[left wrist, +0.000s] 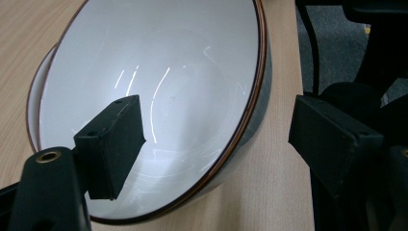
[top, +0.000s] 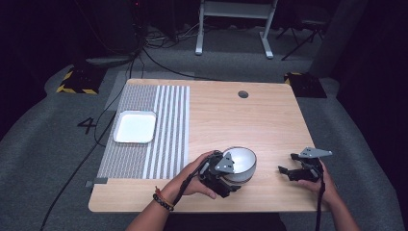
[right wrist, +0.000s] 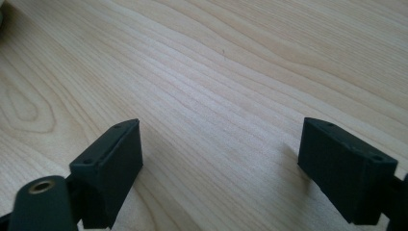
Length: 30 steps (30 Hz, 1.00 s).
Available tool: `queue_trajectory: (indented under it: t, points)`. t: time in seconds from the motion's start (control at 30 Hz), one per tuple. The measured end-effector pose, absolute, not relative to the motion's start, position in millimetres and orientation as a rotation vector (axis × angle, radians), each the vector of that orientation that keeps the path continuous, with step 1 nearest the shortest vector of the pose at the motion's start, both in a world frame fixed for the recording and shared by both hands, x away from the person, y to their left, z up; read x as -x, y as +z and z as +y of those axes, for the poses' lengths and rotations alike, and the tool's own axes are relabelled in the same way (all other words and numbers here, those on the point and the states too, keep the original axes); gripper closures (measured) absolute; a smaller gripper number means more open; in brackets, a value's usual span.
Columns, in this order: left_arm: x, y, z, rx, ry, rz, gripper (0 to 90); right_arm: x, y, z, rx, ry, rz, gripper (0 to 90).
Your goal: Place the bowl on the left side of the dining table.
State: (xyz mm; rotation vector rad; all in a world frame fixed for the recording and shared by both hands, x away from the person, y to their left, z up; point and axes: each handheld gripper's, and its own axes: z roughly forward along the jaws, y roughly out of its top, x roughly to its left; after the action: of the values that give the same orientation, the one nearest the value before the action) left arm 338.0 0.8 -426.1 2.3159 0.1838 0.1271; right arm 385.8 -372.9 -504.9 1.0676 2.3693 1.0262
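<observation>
White inside with a thin brown rim, the bowl (top: 242,162) sits on the pale wooden table (top: 269,120), toward the near edge and a little right of the middle. In the left gripper view the bowl (left wrist: 159,96) looks tilted, and a second white rim shows just behind its left edge; whether that is another bowl nested under it cannot be told.

The left tongs (top: 225,169) are at the bowl's near-left side, held by the person's left hand (top: 192,180). In the left gripper view the left tongs (left wrist: 216,139) stand wide apart astride the bowl's rim: one jaw is inside over the white surface, the other outside over the table. They are not closed on the rim, and a clear gap shows on each side.

The right tongs (top: 288,171) are to the right of the bowl, apart from it, low over bare wood, in the person's right hand (top: 321,185). In the right gripper view the right tongs (right wrist: 221,159) are spread wide with nothing between them.

On the far left of the table lies a grey and white striped mat (top: 163,130) carrying a white square tray (top: 135,127), well apart from the bowl.
</observation>
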Motion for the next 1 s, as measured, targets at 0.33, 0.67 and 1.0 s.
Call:
queue_trajectory:
  t: [0.33,0.67,1.0]
  points:
    - [-339.8,-432.2,-5.4,-2.324,0.066,0.175,27.7,-385.8,-504.9,-372.7,-1.069,1.029,2.368,15.7]
    - [-343.8,-432.6,-6.6,-2.294,0.045,0.214,48.8,-385.8,-505.0,-372.8,-1.07,1.026,2.367,15.7]
    - [-343.6,-428.8,-8.4,-2.294,0.019,0.158,60.1,-385.8,-504.9,-372.8,-1.069,1.026,2.368,15.7]
